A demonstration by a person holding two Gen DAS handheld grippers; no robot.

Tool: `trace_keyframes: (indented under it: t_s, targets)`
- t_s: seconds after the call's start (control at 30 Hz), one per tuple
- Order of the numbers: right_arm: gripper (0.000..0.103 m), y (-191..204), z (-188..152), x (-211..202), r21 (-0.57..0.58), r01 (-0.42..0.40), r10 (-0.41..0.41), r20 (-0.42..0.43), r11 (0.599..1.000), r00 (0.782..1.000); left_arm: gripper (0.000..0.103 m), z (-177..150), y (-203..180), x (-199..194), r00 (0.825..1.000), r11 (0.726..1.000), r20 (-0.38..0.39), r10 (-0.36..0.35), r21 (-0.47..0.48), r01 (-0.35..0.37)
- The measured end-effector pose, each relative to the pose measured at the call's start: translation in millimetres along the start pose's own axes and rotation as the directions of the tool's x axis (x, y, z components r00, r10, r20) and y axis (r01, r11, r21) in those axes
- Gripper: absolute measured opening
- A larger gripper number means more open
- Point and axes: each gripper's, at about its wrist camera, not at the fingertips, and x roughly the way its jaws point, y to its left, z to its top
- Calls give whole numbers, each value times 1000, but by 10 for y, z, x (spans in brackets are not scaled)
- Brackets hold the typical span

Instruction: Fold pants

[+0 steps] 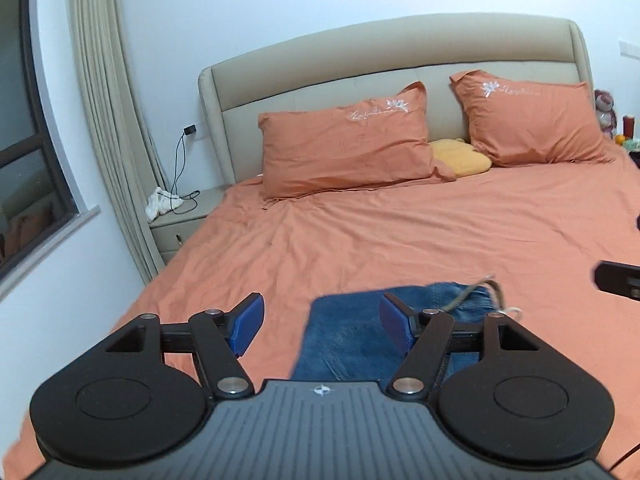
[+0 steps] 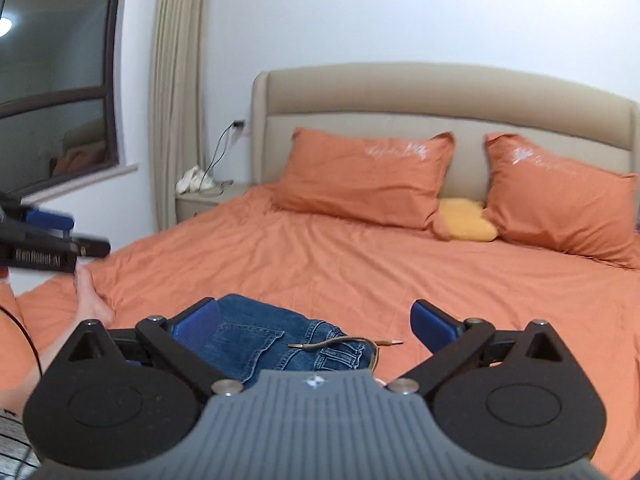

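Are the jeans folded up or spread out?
Folded. The jeans lie as a compact bundle on the bed, back pocket on top, no legs stretched out.

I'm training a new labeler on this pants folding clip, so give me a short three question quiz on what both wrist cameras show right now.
1. True or false: the left hand-held gripper is clamped on the jeans.
2. Multiple choice: what lies between the two orange pillows? A) a white towel B) a yellow cushion C) a phone
3. Fill in: the drawstring at the jeans' waistband trails onto the orange ____.

Key
1. False. Its jaws stand open with nothing pressed between them; the right hand-held gripper is open too, and the jeans lie folded on the sheet.
2. B, the yellow cushion.
3. Sheet.
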Motion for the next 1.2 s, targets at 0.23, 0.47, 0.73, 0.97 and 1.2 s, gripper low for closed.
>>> trace_keyframes:
  t_s: [0.23,0.47,0.73,0.97,1.2]
  targets:
    - [98,281,-352,-433,66,17,-17,10,998,1000,83,-341,-313,-215,1000,1000,-9,12,-23,-12]
    - [98,370,-783,-372,95,124,-117,-72,988,990,83,-602,-422,-140,991,997,-129,-17,-74,8]
    - [98,286,-929,-166,110,139,-121,-157,984,980,83,-767,-496,39,972,993,-229,-55,-117,29]
    - [98,282,-890,-158,132,145,-124,-156,981,980,83,-775,-548,61,969,994,-243,-44,-108,18]
    - [98,276,-866,-176,138,131,-108,-158,982,981,83,-765,-531,61,968,994,-249,-38,-105,12]
